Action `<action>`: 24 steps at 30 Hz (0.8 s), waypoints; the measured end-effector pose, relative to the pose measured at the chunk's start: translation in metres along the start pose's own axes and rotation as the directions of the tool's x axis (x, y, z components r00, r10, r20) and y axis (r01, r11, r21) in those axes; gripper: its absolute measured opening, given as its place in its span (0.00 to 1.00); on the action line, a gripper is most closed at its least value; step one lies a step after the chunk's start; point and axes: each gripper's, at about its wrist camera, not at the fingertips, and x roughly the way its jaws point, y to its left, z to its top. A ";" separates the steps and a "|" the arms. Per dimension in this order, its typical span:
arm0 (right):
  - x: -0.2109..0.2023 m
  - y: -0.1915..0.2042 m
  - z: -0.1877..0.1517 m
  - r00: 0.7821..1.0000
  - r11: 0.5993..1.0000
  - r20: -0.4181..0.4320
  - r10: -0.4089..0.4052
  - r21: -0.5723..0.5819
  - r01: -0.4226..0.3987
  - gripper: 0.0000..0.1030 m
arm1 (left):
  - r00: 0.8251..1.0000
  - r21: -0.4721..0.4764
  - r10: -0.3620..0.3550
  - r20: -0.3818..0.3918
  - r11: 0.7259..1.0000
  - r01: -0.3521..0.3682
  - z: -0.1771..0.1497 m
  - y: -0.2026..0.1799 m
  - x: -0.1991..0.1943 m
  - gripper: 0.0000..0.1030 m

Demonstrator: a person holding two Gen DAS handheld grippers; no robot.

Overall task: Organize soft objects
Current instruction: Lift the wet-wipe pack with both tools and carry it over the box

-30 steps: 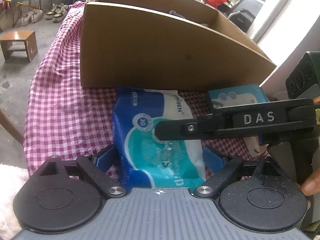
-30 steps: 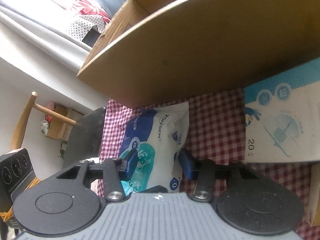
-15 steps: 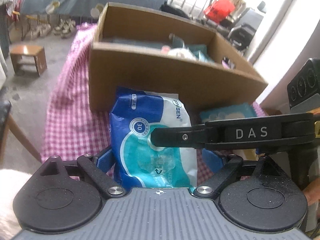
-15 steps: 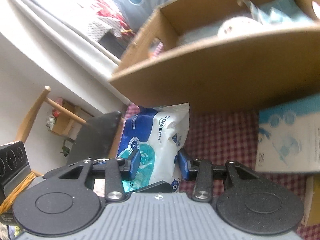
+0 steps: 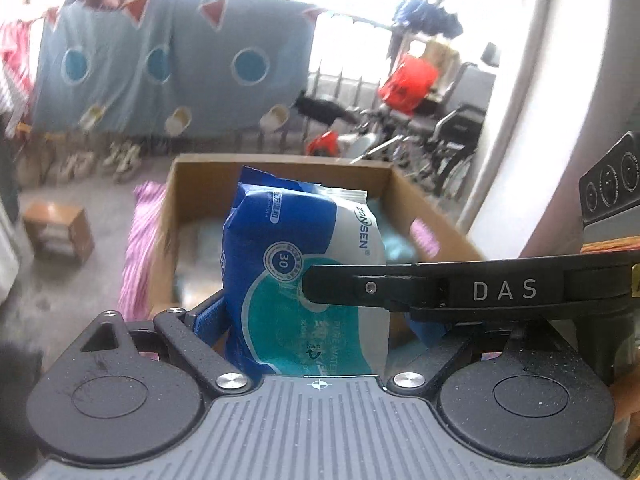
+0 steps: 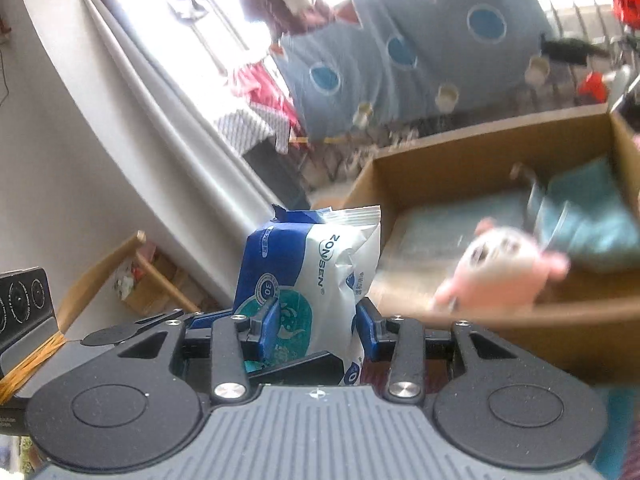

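Cluttered room | step: both grippers, left gripper (image 5: 316, 322) and right gripper (image 6: 316, 330), clamp wipes pack (image 5: 304, 276), carrying | next: lower into cardboard box (image 5: 432, 216) at 12 o'clock, probably beside plush toy (image 6: 504, 270)

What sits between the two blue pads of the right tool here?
The blue-and-white wipes pack, pinched across its lower part. The right wrist view shows it; the cardboard box stands beyond.

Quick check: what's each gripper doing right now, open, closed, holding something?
Left gripper: closed across the wide side of the wipes pack.
Right gripper: closed on the same wipes pack, fingers pressing its narrower sides.
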 end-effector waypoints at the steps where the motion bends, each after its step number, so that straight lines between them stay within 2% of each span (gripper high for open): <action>1: -0.006 -0.003 0.009 1.000 1.000 0.014 -0.012 -0.007 0.012 0.43 | 1.000 0.011 -0.010 0.012 1.000 0.009 0.007 -0.004 0.002 0.89; 7: -0.032 -0.034 0.054 0.995 0.996 0.051 -0.085 -0.018 0.086 0.43 | 0.995 0.085 -0.087 0.043 0.993 0.083 0.047 -0.030 0.034 0.89; 14: -0.039 -0.091 0.098 0.980 0.981 0.034 -0.194 -0.010 0.194 0.43 | 0.984 0.094 -0.179 -0.015 0.979 0.179 0.089 -0.060 0.099 0.89; 20: -0.018 -0.156 0.098 0.969 0.967 -0.085 -0.233 0.085 0.240 0.43 | 0.966 0.044 -0.216 -0.141 0.974 0.224 0.090 -0.075 0.163 0.89; 24: -0.006 -0.185 0.084 0.957 0.958 -0.162 -0.239 0.122 0.260 0.43 | 0.936 0.018 -0.238 -0.259 0.968 0.251 0.076 -0.076 0.197 0.86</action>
